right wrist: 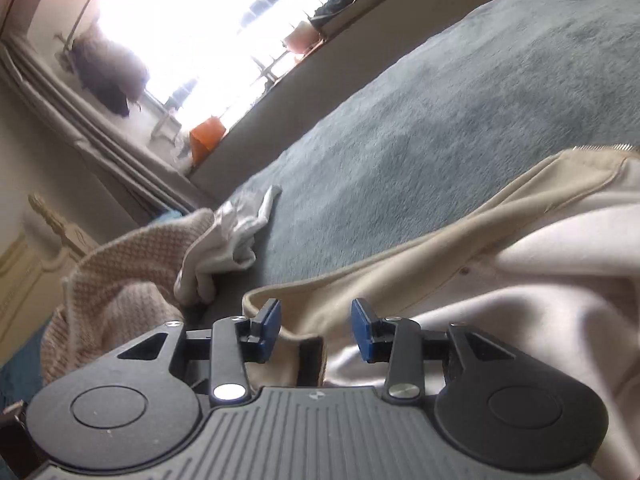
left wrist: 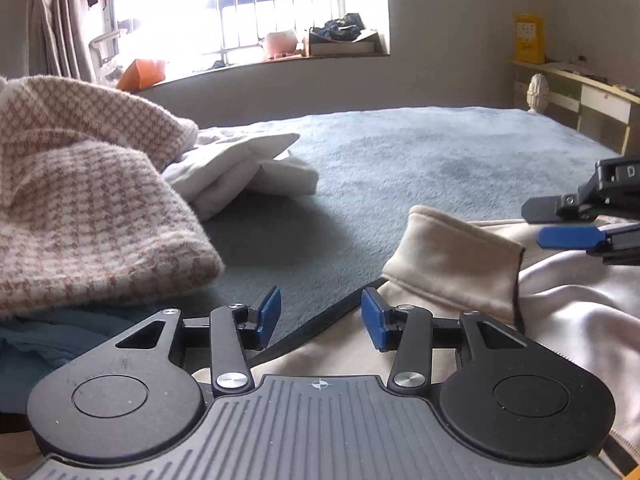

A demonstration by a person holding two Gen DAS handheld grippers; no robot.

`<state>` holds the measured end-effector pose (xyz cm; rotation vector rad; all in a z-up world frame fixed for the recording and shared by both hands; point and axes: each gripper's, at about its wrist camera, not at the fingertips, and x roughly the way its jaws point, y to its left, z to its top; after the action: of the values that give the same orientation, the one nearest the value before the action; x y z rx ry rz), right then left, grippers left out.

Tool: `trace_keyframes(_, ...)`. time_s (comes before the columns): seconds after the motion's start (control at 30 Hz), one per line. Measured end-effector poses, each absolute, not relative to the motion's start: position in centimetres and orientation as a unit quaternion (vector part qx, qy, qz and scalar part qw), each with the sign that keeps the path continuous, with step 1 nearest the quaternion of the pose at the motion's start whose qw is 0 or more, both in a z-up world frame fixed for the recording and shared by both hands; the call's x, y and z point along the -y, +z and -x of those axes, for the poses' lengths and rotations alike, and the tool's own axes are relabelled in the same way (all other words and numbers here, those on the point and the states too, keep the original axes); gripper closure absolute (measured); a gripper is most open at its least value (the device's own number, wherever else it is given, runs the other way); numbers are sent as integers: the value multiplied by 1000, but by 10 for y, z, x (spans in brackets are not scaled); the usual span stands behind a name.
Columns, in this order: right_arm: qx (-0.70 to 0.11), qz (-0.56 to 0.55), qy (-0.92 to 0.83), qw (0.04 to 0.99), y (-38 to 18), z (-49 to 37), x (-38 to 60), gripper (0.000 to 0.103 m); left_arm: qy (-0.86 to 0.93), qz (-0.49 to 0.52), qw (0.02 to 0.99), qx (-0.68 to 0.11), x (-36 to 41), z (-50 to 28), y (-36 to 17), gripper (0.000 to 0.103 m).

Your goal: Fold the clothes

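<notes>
A beige jacket (left wrist: 452, 256) with a pale pink lining (left wrist: 580, 312) lies crumpled on the blue-grey bed cover (left wrist: 400, 160); one cuff sticks up. My left gripper (left wrist: 322, 318) is open at the jacket's dark hem, its pads apart with nothing pressed between them. My right gripper (left wrist: 556, 222) shows at the right edge, above the jacket. In the right wrist view the right gripper (right wrist: 318, 328) is open, low over the beige jacket (right wrist: 400, 264), whose cloth lies under the gap between the pads without being pinched.
A pink-and-white houndstooth knit (left wrist: 80, 200) is heaped at the left, with a folded white garment (left wrist: 248, 172) beyond it. Past the bed are a bright window sill (left wrist: 280, 56) with clutter, curtains, and a desk (left wrist: 580, 88) at the right.
</notes>
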<state>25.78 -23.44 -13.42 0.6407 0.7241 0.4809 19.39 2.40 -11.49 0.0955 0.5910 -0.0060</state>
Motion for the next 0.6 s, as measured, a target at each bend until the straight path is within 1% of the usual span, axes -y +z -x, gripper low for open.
trace_keyframes(0.17, -392, -234, 202, 867, -114, -282, 262, 62, -35, -66, 948, -309, 9, -206, -120, 58)
trace_keyframes(0.27, -391, -115, 200, 891, -103, -292, 258, 62, -24, -58, 945, -321, 15, -213, -129, 58)
trace_keyframes(0.3, -387, -73, 196, 898, -101, -295, 256, 60, -19, -50, 945, -322, 15, -214, -131, 58)
trace_keyframes(0.37, -393, -26, 200, 897, -104, -305, 255, 49, -11, -39, 945, -324, 14, -215, -135, 58)
trace_keyframes(0.4, -396, -2, 201, 896, -106, -310, 255, 48, -10, -38, 946, -323, 15, -215, -136, 58)
trace_keyframes(0.43, -399, 21, 203, 894, -108, -315, 255, 42, -8, -37, 946, -322, 15, -214, -137, 58)
trace_keyframes(0.47, -402, 35, 200, 893, -109, -319, 256, 37, -6, -36, 947, -321, 16, -214, -137, 58)
trace_keyframes(0.53, -412, 13, 178, 894, -108, -329, 268, 34, -3, -36, 947, -319, 16, -213, -139, 57)
trace_keyframes(0.6, -428, -41, 181, 884, -105, -339, 283, 33, -1, -34, 947, -319, 17, -214, -141, 56)
